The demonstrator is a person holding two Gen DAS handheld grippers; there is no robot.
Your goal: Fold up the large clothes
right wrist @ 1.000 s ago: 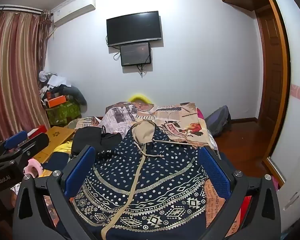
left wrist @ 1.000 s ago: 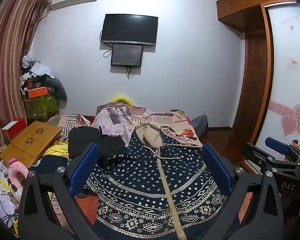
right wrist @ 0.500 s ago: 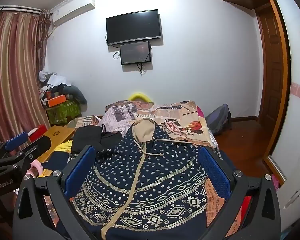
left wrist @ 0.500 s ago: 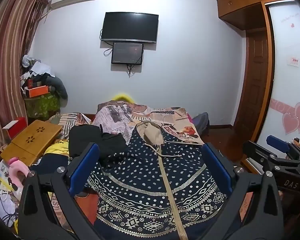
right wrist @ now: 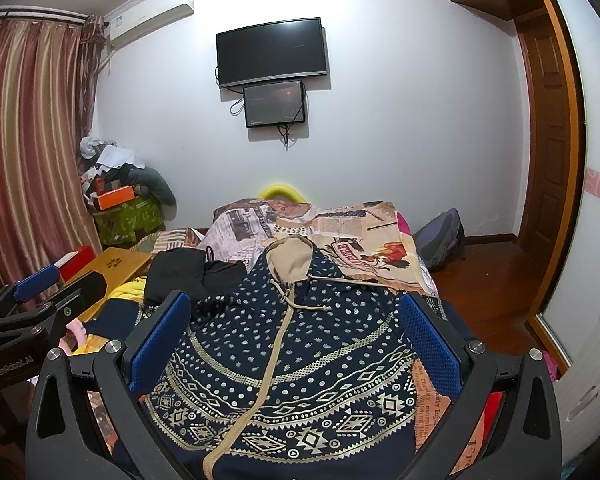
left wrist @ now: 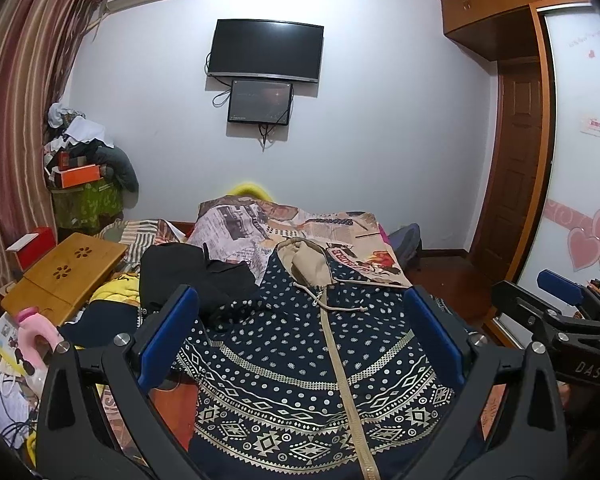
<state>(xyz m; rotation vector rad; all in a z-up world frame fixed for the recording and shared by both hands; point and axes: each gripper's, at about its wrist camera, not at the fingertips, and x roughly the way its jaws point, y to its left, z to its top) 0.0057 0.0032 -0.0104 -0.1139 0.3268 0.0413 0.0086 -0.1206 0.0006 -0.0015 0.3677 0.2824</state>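
Note:
A navy hooded jacket (left wrist: 300, 364) (right wrist: 296, 364) with white dots, beige geometric bands, a beige zip and a beige hood lies spread flat on the bed, hood pointing away. My left gripper (left wrist: 300, 328) hovers over its lower half, open, with nothing between its blue pads (left wrist: 168, 332). My right gripper (right wrist: 294, 328) is also open above the same garment, holding nothing. Each gripper shows at the edge of the other's view: the right gripper (left wrist: 560, 304) at right, the left gripper (right wrist: 32, 296) at left.
A black garment (left wrist: 184, 272) lies left of the hood on a newspaper-print bedsheet (left wrist: 340, 236). A wooden lap desk (left wrist: 68, 272), yellow cloth and clutter sit at left. A backpack (right wrist: 440, 240) rests on the wooden floor at right, near a door and wardrobe.
Both views have tilted very slightly; the jacket and both grippers keep the same places and both stay open.

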